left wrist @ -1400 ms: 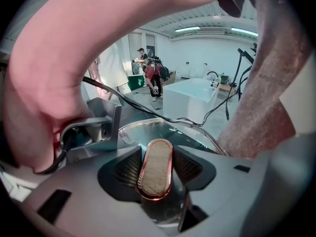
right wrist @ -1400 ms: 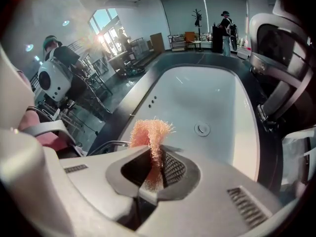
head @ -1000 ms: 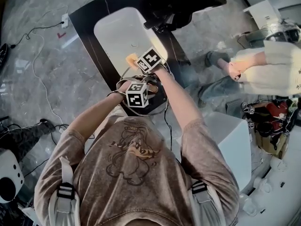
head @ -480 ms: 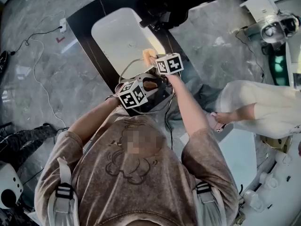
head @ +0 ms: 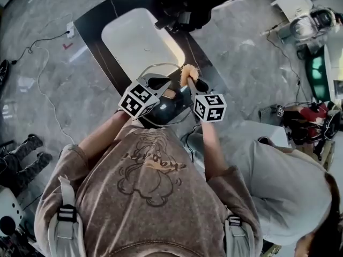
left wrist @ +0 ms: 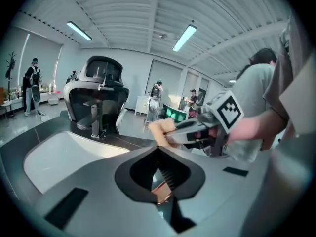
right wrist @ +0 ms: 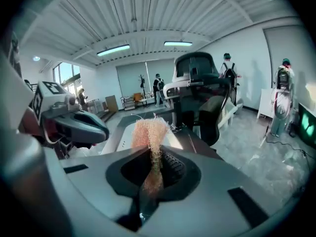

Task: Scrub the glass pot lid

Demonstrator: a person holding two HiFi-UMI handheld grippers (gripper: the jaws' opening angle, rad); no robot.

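The glass pot lid hangs tilted over the black counter's near end, its thin rim arcing round both grippers in the head view. My left gripper is shut, and a small copper-brown piece of the lid is pinched low between its pads. To its right, my right gripper is shut on an orange fibrous scrubber, whose tuft sticks out past the jaws. The scrubber is held just above the lid's far edge. In the left gripper view the right gripper crosses from the right with the scrubber.
A white sink basin is set in the black counter, with a faucet behind it. A black chair stands beyond. A person stands close at my right. Cables lie on the marble floor at left.
The two grippers have swung apart, the left cube to the left and the right cube to the right and nearer me. The scrubber moved right. A bystander came close at lower right.
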